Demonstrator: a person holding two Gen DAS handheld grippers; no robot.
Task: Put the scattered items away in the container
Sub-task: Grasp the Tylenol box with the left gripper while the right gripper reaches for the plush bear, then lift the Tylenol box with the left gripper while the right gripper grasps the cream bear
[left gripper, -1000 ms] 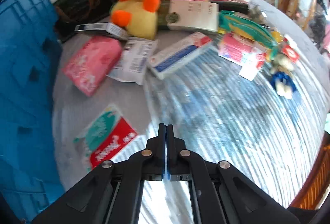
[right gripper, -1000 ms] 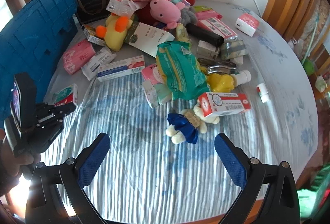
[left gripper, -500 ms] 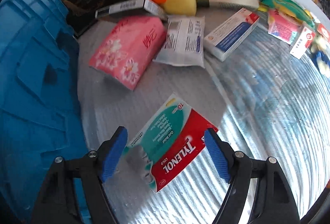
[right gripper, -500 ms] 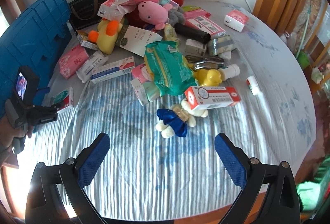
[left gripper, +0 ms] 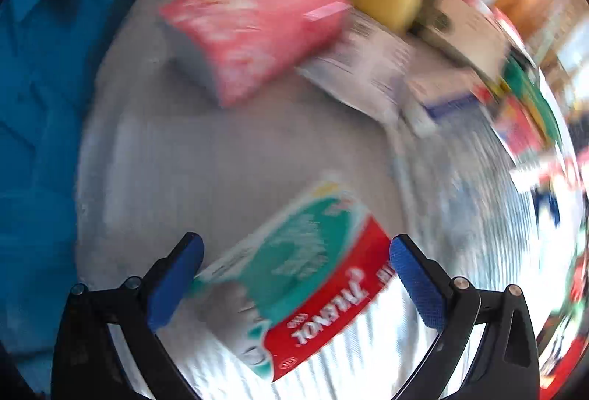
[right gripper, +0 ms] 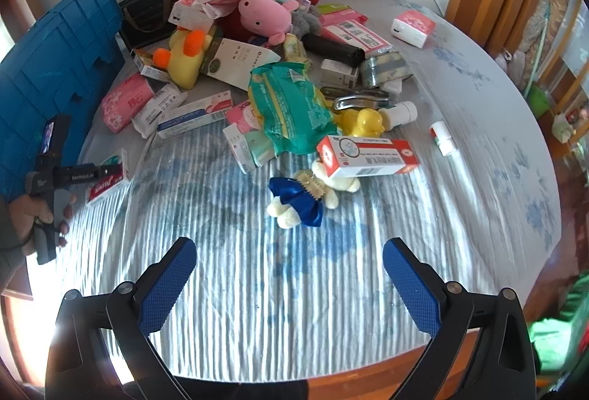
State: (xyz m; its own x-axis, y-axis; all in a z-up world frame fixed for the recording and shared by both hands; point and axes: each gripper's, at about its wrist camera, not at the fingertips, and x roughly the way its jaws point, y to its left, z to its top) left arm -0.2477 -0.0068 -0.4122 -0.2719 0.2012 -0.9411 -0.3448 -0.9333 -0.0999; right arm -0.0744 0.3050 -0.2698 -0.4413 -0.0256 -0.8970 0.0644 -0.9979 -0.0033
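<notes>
Tylenol box (left gripper: 305, 275) lies between the released left tongs (left gripper: 294, 275); right tongs (right gripper: 289, 284) released above the bedsheet (right gripper: 368, 252)

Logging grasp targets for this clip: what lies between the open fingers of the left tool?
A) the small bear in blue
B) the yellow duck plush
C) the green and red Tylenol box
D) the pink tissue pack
C: the left tool is open, with the Tylenol box lying on the striped cloth between its fingers.
</notes>
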